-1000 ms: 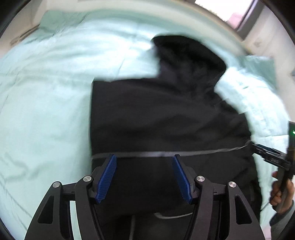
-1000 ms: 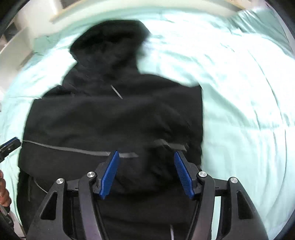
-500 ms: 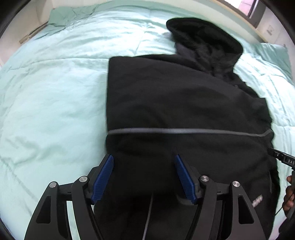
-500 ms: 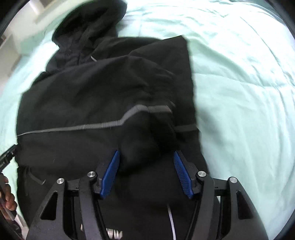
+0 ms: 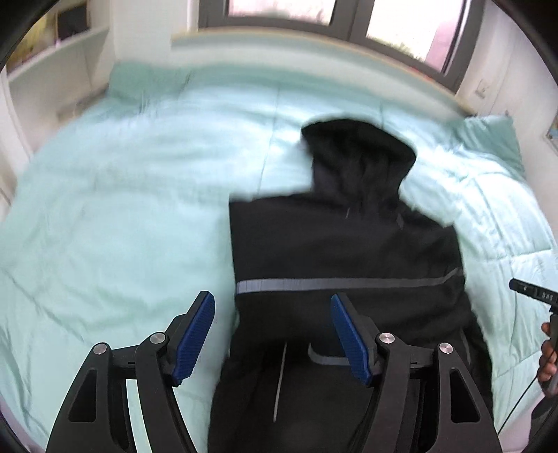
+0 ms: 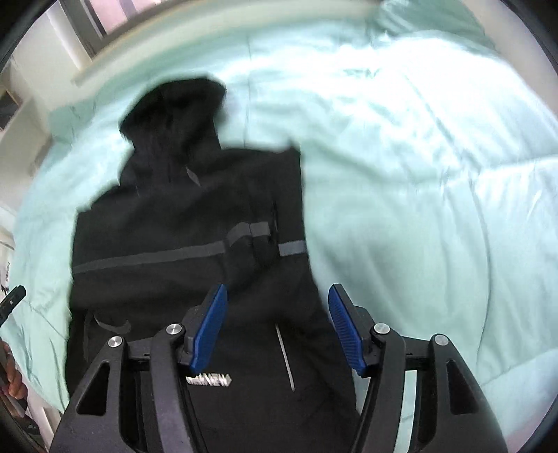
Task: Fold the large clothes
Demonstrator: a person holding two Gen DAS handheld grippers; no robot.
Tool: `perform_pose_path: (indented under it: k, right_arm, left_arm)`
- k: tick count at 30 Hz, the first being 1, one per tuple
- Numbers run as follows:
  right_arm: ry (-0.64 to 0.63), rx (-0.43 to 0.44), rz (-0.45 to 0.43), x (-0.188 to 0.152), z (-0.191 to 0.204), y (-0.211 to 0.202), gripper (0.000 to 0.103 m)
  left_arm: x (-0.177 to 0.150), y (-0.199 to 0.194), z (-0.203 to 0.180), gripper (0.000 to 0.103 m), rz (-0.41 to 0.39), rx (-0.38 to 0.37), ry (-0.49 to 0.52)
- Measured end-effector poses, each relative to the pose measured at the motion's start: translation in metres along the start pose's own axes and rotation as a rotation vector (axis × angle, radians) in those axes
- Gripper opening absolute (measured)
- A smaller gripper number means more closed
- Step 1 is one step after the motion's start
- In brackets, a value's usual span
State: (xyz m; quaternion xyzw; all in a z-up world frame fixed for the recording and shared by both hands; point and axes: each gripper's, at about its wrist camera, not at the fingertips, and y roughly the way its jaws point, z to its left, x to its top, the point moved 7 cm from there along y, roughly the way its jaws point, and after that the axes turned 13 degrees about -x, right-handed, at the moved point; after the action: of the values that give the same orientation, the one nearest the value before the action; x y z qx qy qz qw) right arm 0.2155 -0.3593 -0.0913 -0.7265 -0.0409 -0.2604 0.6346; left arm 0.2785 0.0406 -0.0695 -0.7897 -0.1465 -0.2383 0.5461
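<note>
Black fabric: hooded jacket [image 5: 348, 244] lies flat on the mint-green quilted duvet [image 5: 122, 209], sides folded in, hood at the far end from both sets of fingers.
Jacket vs left fingers: left gripper [image 5: 273, 334] is above the jacket's near end; jacket's left folded edge runs between the two blue pads, so the left pad sits over bare duvet and the right pad over black cloth.
Left gripper state: jaws spread wide, nothing pinched, pads clear of the fabric.
Jacket vs right fingers: right gripper [image 6: 278, 325] is above the jacket's lower right part; left pad over cloth, right pad at about the jacket's right edge.
Right gripper state: jaws parted about half-way, nothing between the pads, no contact with the cloth.
Stripe: grey reflective band [image 5: 331, 284] crosses the jacket just beyond the fingertips in both views; in the right view it breaks and steps where a folded-in sleeve overlaps.
Writing on jacket: white print [image 6: 208, 379] just below the right gripper's left pad, seen upside down; ends look like "NEW", rest too blurred to read.
Writing on tool: other gripper's tip at the right edge of the left view carries white letters "DAS" [image 5: 547, 297], cut off by the frame.
Hands: fingers of the person's hand [image 5: 547, 355] on that tool's handle.
Beyond hood: window [image 5: 348, 14] past the bed's far edge.
</note>
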Motion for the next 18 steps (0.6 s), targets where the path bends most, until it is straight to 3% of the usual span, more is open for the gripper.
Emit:
perform_pose_path:
  k: [4, 9, 12, 18]
  right_arm:
    - [-0.022, 0.039, -0.061, 0.035, 0.023, -0.016, 0.064]
    - [-0.055, 0.071, -0.045, 0.063, 0.057, 0.007, 0.064]
    - [-0.075, 0.063, -0.029, 0.075, 0.063, 0.024, 0.064]
    - [-0.096, 0.053, -0.012, 0.112, 0.077, 0.072, 0.064]
  left_arm:
    - [0.044, -0.013, -0.017, 0.071, -0.073, 0.000, 0.053]
    - [0.082, 0.000, -0.026, 0.071, -0.084, 0.009, 0.092]
    - [0.100, 0.028, -0.025, 0.071, -0.057, -0.002, 0.072]
    - [0.139, 0.120, -0.022, 0.071, -0.014, -0.040, 0.008]
